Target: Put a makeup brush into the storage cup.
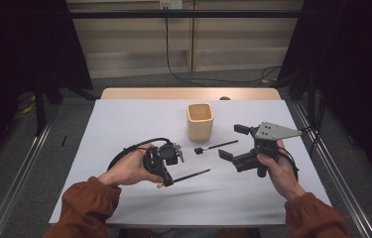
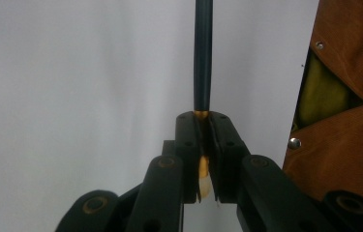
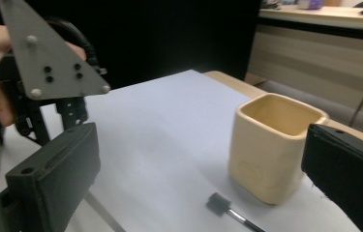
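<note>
Right, the left gripper point(image 1: 166, 166) is clamped tight on one dark brush point(image 1: 192, 174), pinching its end so the long handle pokes straight out ahead, ready for dropping into the cream cup point(image 1: 200, 120). Meanwhile the right gripper point(image 1: 235, 143) hangs wide open, empty, with a second brush point(image 1: 217, 146) lying on the worktop point(image 1: 124, 124) just in front, cup beyond.
</note>
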Available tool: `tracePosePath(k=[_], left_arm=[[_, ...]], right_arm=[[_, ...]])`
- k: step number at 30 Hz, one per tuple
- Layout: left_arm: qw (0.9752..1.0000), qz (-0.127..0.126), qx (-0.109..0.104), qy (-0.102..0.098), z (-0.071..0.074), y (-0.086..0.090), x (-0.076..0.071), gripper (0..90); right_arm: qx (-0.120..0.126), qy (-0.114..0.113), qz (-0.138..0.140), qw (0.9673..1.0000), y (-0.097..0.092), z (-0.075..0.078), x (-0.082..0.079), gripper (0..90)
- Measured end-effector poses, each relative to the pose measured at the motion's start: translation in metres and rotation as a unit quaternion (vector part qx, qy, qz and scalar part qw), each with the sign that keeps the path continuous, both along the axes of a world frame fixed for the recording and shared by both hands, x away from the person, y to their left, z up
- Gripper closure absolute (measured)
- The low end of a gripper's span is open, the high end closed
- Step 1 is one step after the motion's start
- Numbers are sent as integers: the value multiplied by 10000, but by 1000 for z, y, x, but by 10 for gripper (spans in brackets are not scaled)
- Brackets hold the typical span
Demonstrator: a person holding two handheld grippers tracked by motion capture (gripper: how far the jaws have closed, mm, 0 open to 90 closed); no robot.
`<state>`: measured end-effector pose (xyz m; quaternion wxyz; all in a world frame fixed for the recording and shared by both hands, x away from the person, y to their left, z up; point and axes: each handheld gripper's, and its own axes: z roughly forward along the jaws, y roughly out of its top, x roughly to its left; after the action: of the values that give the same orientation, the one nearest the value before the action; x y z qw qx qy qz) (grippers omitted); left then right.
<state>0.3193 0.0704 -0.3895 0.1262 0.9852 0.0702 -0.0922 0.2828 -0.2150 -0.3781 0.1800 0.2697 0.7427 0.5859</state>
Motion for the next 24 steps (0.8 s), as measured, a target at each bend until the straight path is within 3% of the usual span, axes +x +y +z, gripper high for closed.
tracePosePath(k=[7, 10, 12, 14, 18, 22, 24], left_arm=[[10000, -7, -46, -9, 0, -1, -2, 835], [10000, -85, 13, -21, 0, -3, -2, 836], [10000, -84, 2, 49, 1, -3, -2, 836], [10000, -84, 4, -14, 0, -3, -3, 836], [9999, -130, 37, -19, 0, -5, -3, 836], [9998, -154, 66, 81, 0, -6, -2, 836], [9999, -119, 113, -8, -1, -7, -4, 836]], right_arm=[[-179, 139, 355, 9991, 11, 5, 4, 3], [-382, 353, 570, 9970, 18, 6, 8, 7], [-482, 450, 636, 9958, 20, 6, 9, 7], [-528, 516, 644, 9952, 22, 6, 10, 9], [-971, 966, 1037, 9851, 30, 7, 14, 12], [-1287, 1045, 1219, 9786, 35, 6, 14, 57], [-1476, 1109, 1359, 9734, 37, 7, 16, 79]])
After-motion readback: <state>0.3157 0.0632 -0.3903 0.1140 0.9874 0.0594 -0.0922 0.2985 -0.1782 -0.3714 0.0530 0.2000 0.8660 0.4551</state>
